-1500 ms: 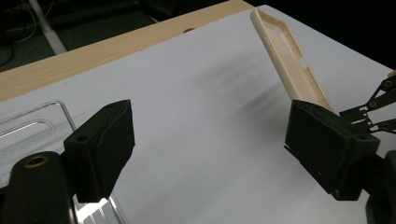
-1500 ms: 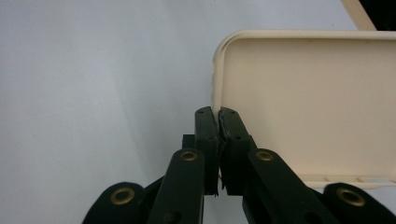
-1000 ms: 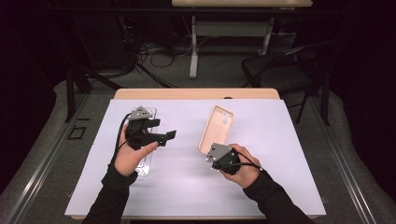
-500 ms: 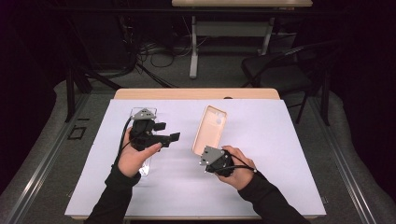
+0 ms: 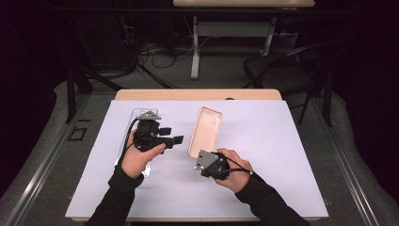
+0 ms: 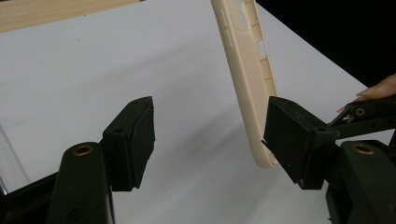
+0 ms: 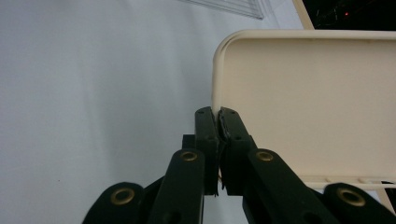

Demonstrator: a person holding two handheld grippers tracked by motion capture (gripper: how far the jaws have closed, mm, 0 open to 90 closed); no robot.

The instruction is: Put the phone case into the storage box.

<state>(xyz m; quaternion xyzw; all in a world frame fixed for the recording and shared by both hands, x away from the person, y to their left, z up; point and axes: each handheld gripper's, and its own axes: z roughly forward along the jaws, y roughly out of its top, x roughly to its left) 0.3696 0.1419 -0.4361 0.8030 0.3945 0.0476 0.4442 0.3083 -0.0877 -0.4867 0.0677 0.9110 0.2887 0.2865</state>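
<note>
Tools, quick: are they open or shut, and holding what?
Left tool: open, holding nothing.
Right tool: shut on the phone case rim.

The phone case (image 7: 308, 98) clamped at its edge between the right gripper (image 7: 218, 122)'s closed jaws is cream plastic, smooth and matt. Both grippers are matt black plastic with brass-coloured rivets; the left gripper (image 6: 210, 135)'s 2 pads look slightly rough. Beyond the jaws, the table cover (image 6: 70, 70) is smooth, matt white, with a pale wood edge (image 6: 51, 11) past it. A clear glossy plastic sheet (image 5: 139, 115) lies under the left hand.
</note>
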